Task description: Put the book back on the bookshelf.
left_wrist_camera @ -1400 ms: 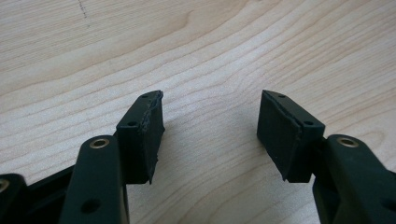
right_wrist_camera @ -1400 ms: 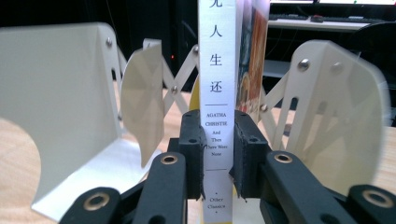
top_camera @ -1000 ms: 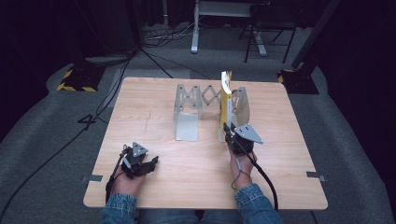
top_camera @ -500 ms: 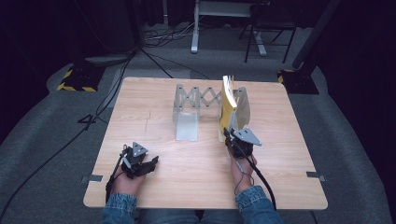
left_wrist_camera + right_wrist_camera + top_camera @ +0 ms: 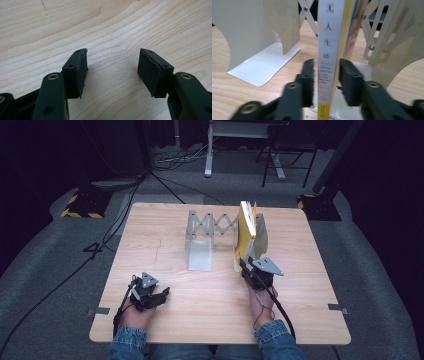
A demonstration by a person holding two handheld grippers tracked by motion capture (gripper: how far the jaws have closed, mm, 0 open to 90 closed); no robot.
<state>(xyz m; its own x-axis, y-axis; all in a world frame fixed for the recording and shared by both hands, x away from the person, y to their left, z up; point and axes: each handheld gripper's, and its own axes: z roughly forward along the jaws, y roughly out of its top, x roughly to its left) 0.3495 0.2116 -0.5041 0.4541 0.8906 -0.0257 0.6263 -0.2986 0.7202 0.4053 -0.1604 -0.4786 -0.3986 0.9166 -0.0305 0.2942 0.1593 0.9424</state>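
The book [image 5: 245, 234] stands upright on the table [image 5: 165, 245], at the right end of the rack [image 5: 210, 227], just beside that rack's right plate [image 5: 261, 236]. Its long axis is vertical; its spine [image 5: 327, 50] is turned toward the person.

The right gripper [image 5: 246, 266] is placed directly in front of the book's lower spine, at table height. In the right gripper view, the jaws are seen on either side of the spine, one on each cover, closed or very nearly closed on it. A thin gap seems to remain at the left jaw, so a full pinch cannot be confirmed. The grip axis is set across the book's thickness, square to the vertical spine.

The left gripper [image 5: 162, 296] is rested on the near left part of the table, well apart from the book and the rack. Its jaws are spread wide over bare wood, and nothing is held between them.

The book lies straight ahead of the right gripper, and that hand is by far the nearer. A withdrawal toward the person, along the line of the covers, is judged to be the move for which this alignment is set. The book should be kept vertical so that the right plate and the rack's lattice [image 5: 212, 223] behind are not fouled.
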